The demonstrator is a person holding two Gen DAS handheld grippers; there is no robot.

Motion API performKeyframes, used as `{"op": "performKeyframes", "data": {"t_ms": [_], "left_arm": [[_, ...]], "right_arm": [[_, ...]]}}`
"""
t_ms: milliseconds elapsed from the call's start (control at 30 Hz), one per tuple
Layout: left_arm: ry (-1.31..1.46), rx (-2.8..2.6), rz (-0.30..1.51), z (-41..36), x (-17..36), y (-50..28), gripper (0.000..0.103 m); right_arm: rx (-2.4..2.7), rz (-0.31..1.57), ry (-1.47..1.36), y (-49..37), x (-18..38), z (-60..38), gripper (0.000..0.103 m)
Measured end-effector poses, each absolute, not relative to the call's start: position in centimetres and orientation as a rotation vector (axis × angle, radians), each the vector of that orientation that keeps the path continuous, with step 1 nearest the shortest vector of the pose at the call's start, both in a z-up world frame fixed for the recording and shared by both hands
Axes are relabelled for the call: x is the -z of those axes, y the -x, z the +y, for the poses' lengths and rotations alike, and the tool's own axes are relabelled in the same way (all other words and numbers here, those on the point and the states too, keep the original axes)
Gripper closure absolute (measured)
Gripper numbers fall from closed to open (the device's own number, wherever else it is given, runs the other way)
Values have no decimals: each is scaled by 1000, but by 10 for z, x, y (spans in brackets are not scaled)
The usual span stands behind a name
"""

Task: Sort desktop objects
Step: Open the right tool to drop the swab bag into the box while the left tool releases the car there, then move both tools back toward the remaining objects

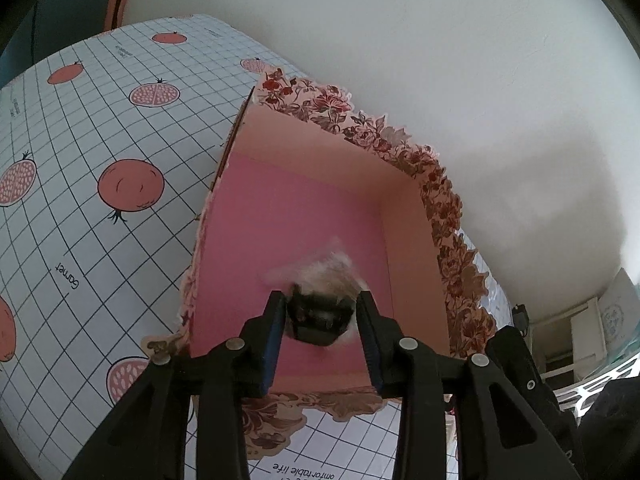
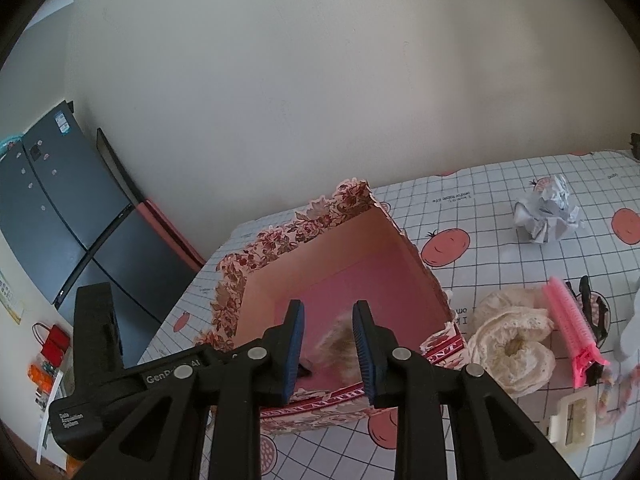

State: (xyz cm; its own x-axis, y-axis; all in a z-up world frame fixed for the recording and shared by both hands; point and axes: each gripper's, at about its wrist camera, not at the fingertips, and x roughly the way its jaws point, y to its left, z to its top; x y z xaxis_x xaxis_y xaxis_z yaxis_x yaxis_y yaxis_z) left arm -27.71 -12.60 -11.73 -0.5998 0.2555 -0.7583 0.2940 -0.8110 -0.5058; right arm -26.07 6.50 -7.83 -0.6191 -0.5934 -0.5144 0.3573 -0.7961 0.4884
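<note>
A floral-edged pink box (image 1: 400, 208) stands on the checked tablecloth. A furry beige hair clip with a black clasp (image 1: 320, 304) is between the fingers of my left gripper (image 1: 322, 304) inside the box, blurred; the fingers look slightly apart from it. In the right wrist view the same clip (image 2: 338, 344) lies low in the box (image 2: 288, 252). My right gripper (image 2: 328, 312) is open and empty above the box's near side. My left gripper's body (image 2: 100, 344) shows at the left of that view.
Right of the box lie a cream lace scrunchie (image 2: 508, 340), a pink hair roller clip (image 2: 572, 332), a black clip (image 2: 588, 300), a white rectangular item (image 2: 572, 420) and a crumpled paper ball (image 2: 546, 210). A wall is behind the table.
</note>
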Motion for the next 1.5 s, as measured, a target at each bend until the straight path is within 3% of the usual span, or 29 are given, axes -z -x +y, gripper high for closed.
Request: {"op": "performKeyframes", "data": {"t_ms": [333, 667, 800, 1500], "left_arm": [[-1425, 2656, 897, -116, 115, 280, 49], [-1446, 2662, 844, -97, 111, 282, 47], [-1390, 2697, 709, -90, 102, 280, 43], [-1131, 2959, 527, -36, 50, 265, 36]], "right_arm": [[2387, -472, -918, 263, 73, 75, 74], [2445, -370, -849, 255, 58, 96, 75], [2489, -335, -847, 257, 55, 117, 75], [2913, -368, -797, 257, 21, 263, 75]]}}
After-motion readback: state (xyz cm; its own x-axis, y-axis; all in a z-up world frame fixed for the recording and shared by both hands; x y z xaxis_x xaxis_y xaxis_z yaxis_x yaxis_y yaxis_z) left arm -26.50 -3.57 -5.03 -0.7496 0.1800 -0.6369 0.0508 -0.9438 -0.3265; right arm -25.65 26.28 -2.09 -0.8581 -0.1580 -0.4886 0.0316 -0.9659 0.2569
